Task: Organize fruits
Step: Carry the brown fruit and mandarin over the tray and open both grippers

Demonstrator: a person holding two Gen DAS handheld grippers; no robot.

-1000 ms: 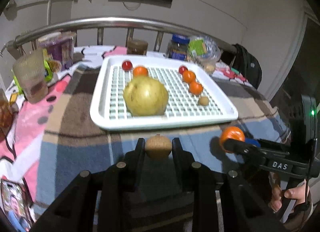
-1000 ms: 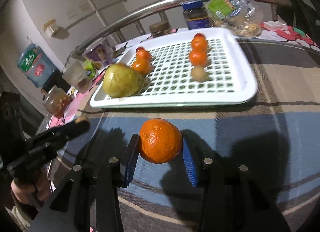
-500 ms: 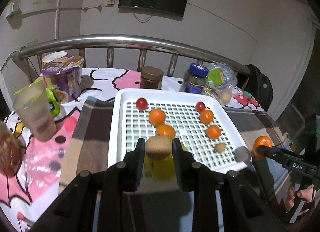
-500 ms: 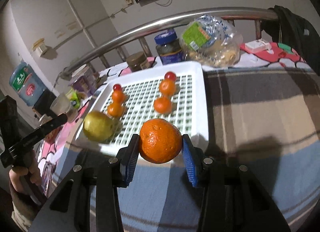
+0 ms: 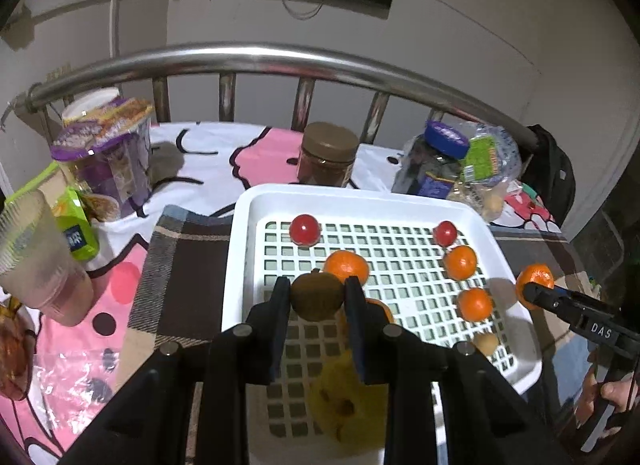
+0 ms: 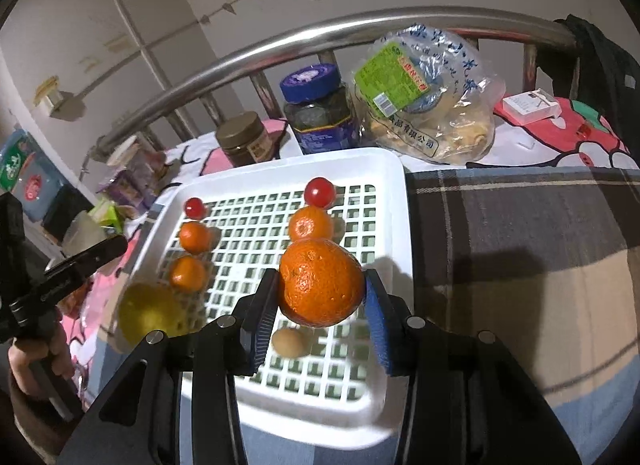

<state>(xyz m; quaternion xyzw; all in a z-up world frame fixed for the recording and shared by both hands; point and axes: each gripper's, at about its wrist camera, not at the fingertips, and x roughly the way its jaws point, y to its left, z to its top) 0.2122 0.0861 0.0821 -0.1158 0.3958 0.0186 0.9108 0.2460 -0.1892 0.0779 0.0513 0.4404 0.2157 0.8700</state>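
Both tools moved over tray (image 5: 240, 265): left (image 5: 318, 297) grasps kiwi (image 5: 317, 295), right (image 6: 320, 293) orange (image 6: 321, 283) (tray: two tomatoes).

The left claw (image 5: 316, 297) is matte black plastic: two flat fingers on angular arms, a round silver screw head on each arm. The right claw (image 6: 320, 297) has the same black frame, with ribbed blue pads (image 6: 378, 329). In the left view, at 4 o'clock, its body bears white letters "DAS".
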